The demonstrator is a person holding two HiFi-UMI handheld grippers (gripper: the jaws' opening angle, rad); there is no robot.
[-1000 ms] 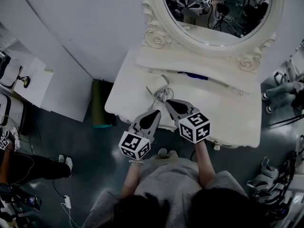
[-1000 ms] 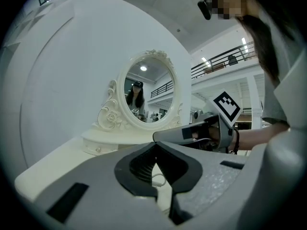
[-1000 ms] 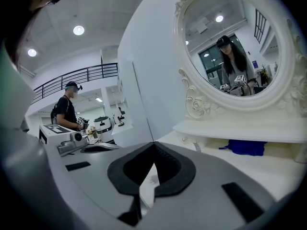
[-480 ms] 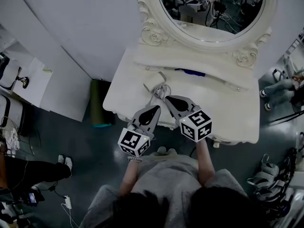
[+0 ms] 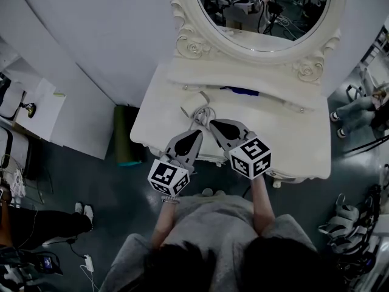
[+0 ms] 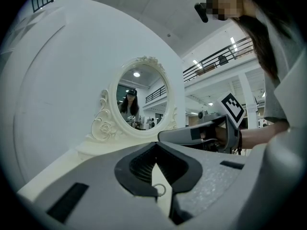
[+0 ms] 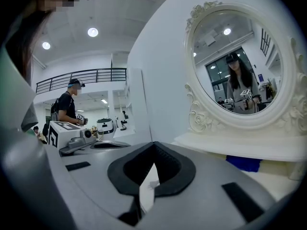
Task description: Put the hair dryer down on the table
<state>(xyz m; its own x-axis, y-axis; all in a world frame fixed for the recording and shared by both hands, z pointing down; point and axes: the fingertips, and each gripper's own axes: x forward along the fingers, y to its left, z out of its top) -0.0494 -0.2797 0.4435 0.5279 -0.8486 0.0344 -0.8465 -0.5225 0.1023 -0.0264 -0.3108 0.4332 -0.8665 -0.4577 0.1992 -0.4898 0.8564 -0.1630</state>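
Your left hand-held gripper (image 5: 198,134) hovered over the near edge of the tabletop (image 5: 285,142) with its jaws together and nothing between them. Through the slit behind its tips you could see only white surface and a small loop of cord (image 6: 158,189). Your right hand-held gripper (image 5: 211,123), just beside it and reaching a little further in, was likewise closed and empty.

Just ahead of both tips lay the hair dryer (image 5: 196,105), a pale shape hard to separate from the white top. Its cord was coiled between it and the right hand-held gripper's tip. As far as the head view showed, neither hand-held gripper touched the dryer's body. Further ahead and to the right sat a blue thing (image 5: 243,92), at the foot of the oval mirror (image 5: 267,17).

By the look of it, your task was as good as done: the hair dryer rested on the tabletop, let go. Only drawing both hand-held grippers back seemed left.
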